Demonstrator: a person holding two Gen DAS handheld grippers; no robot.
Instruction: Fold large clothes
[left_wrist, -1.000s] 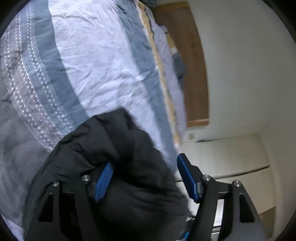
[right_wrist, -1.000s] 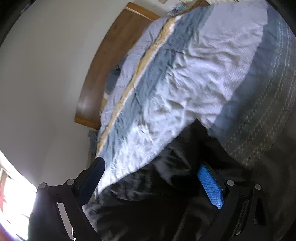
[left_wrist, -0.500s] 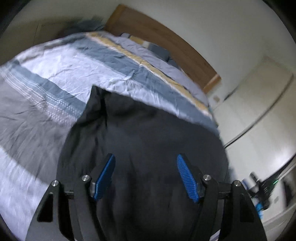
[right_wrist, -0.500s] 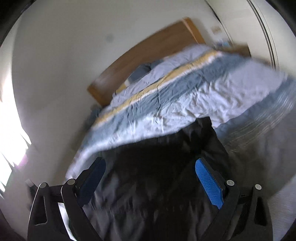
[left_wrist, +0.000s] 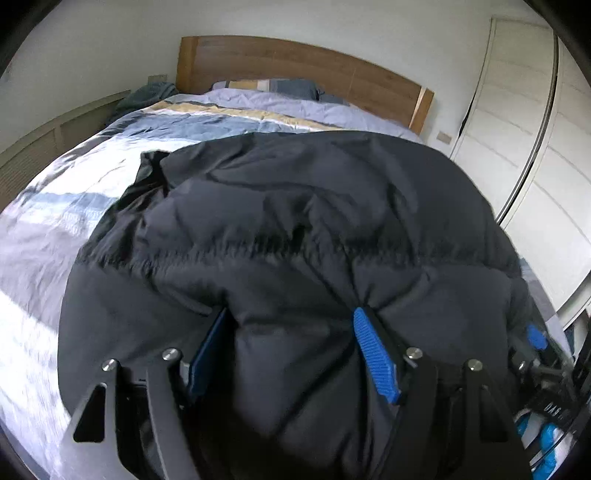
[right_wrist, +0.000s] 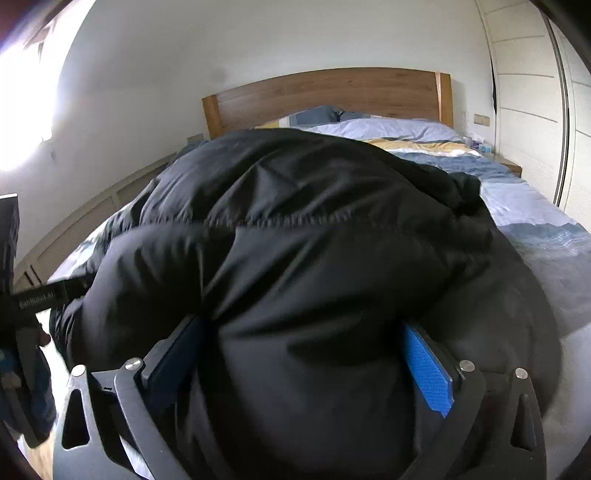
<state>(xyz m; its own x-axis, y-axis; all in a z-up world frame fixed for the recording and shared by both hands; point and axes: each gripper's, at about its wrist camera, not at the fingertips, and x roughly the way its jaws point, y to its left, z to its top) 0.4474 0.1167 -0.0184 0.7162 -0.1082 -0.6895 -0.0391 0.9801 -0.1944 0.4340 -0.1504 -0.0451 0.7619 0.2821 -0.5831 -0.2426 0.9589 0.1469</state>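
A large black puffer jacket (left_wrist: 295, 221) lies spread over the foot of the bed and fills most of both views (right_wrist: 314, 240). My left gripper (left_wrist: 291, 339) has its blue-padded fingers wide apart with a thick bulge of the jacket's near edge between them. My right gripper (right_wrist: 306, 350) stands the same way, jaws wide, with jacket padding bulging between the pads. The right gripper's blue tip (left_wrist: 535, 336) shows at the right edge of the left wrist view. The jacket's far edge is bunched into a fold (left_wrist: 155, 162).
The bed (left_wrist: 55, 229) has a striped blue, grey and yellow duvet, pillows (left_wrist: 273, 86) and a wooden headboard (left_wrist: 295, 62). White wardrobe doors (left_wrist: 535, 147) stand on the right. A low panelled wall unit (right_wrist: 92, 210) runs along the left. A bright window (right_wrist: 26, 103) is at far left.
Both grippers swung from looking down at the duvet to facing the headboard. The jacket, bunched near the fingers a second ago, now lies spread across the bed with its edge between both sets of fingers.
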